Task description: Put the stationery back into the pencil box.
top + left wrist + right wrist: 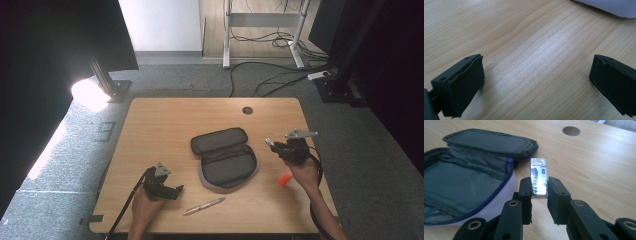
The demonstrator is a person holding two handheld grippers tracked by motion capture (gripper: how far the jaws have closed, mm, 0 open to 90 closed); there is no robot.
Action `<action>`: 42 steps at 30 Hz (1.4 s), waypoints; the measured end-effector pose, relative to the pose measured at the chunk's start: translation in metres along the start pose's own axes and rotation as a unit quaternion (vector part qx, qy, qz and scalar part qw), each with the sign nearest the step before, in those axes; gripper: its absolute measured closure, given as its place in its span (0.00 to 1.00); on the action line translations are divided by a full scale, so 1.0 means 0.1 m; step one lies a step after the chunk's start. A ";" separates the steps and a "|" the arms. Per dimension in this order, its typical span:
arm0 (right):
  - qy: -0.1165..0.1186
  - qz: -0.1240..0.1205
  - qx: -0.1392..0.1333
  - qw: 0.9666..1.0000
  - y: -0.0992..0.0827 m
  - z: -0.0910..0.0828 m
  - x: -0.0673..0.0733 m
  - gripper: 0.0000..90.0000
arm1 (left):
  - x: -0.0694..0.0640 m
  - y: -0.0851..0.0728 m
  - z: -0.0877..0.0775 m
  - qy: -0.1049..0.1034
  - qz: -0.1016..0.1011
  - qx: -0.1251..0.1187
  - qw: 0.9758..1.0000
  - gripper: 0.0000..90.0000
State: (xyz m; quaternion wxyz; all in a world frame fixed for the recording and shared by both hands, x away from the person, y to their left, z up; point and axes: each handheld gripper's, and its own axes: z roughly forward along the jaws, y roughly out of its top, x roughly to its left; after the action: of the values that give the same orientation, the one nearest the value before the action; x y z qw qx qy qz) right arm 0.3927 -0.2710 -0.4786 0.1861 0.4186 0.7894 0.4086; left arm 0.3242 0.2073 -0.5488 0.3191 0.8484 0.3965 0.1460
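Right gripper [539, 187] clamped on a small shiny eraser [538, 176] near the open pencil case [225, 157], left gripper [536, 80] spread empty; could slip sideways from that narrow pinch.

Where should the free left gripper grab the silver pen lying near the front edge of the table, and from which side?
Take the pen at mid-barrel, coming straight down from above, jaws set across its length. It lies flat on the table, long and thin, so a side approach would probably just roll it. The left gripper is open and close beside it; the pencil case lies apart, not obstructing.
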 end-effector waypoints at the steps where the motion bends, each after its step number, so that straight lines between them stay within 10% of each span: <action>1: 0.004 -0.004 0.000 1.000 0.01 0.00 0.03 0.80 | 0.00 0.00 0.00 0.000 0.000 0.000 1.000 0.00; 42: 0.069 -0.070 0.043 0.994 0.07 0.59 0.73 0.80 | 0.00 0.00 0.00 0.000 0.000 0.000 1.000 0.00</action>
State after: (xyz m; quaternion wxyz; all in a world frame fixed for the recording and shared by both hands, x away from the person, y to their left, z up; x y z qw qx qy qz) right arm 0.3910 -0.1807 -0.5046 0.1411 0.3404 0.8448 0.3880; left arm 0.3242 0.2073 -0.5488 0.3189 0.8485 0.3964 0.1456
